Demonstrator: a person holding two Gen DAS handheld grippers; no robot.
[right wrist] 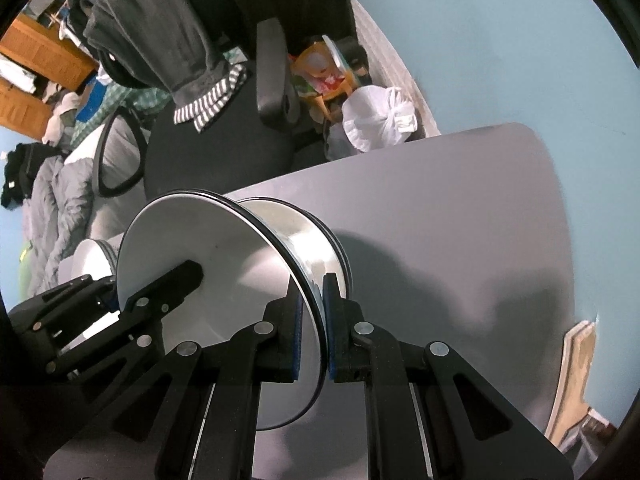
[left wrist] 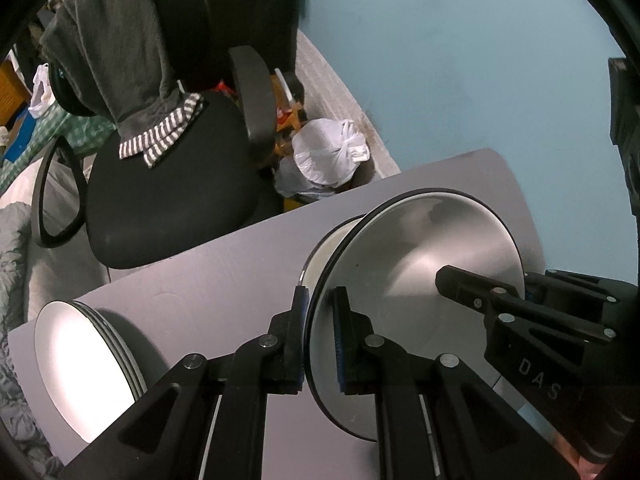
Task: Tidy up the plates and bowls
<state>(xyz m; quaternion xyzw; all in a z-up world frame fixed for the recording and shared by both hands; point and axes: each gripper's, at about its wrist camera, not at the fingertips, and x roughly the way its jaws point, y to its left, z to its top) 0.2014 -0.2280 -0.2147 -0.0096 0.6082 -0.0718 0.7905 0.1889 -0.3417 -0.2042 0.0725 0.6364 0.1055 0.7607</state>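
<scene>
A white plate with a dark rim is held on both sides over a steel bowl on the grey table. My left gripper is shut on the plate's near-left rim. My right gripper is shut on its opposite rim, and also shows in the left wrist view. The bowl's pale edge peeks from under the plate. A stack of white plates sits at the table's left end.
A black office chair with grey clothes draped on it stands beyond the table's far edge. A tied white plastic bag and clutter lie on the floor by the blue wall. A wooden piece leans at right.
</scene>
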